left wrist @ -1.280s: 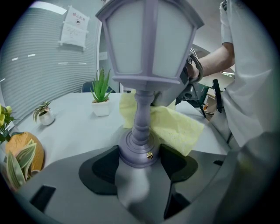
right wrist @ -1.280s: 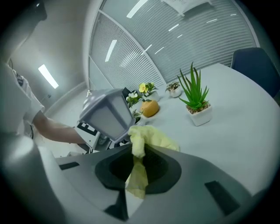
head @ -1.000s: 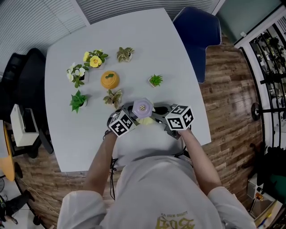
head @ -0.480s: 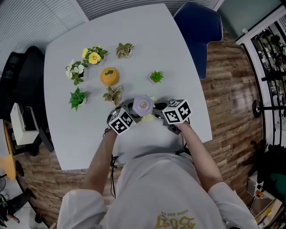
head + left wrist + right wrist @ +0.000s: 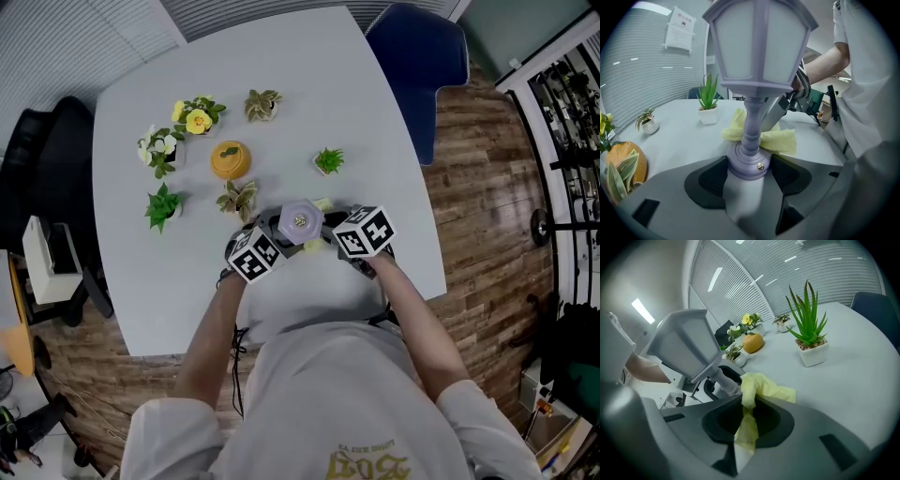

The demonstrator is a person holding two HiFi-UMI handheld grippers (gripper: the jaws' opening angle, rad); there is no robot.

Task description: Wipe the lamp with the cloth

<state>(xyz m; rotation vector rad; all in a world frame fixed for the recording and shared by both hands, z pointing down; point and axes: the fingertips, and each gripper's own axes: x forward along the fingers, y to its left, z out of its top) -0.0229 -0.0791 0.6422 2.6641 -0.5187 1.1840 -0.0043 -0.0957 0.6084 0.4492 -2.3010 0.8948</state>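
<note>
- The left gripper [image 5: 749, 172] had its jaws clamped on the round base of the upright lilac lamp [image 5: 758, 44]
- The right gripper [image 5: 748, 420] pinched the yellow cloth [image 5: 761, 386], bunched against the lamp's stem just above that base
- A paper notice [image 5: 679, 29] on the wall behind the lamp bore print too small to read

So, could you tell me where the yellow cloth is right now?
In the right gripper view, the yellow cloth is pinched in the right gripper, right beside the stem of the purple lamp, whose base the left gripper holds.
</note>
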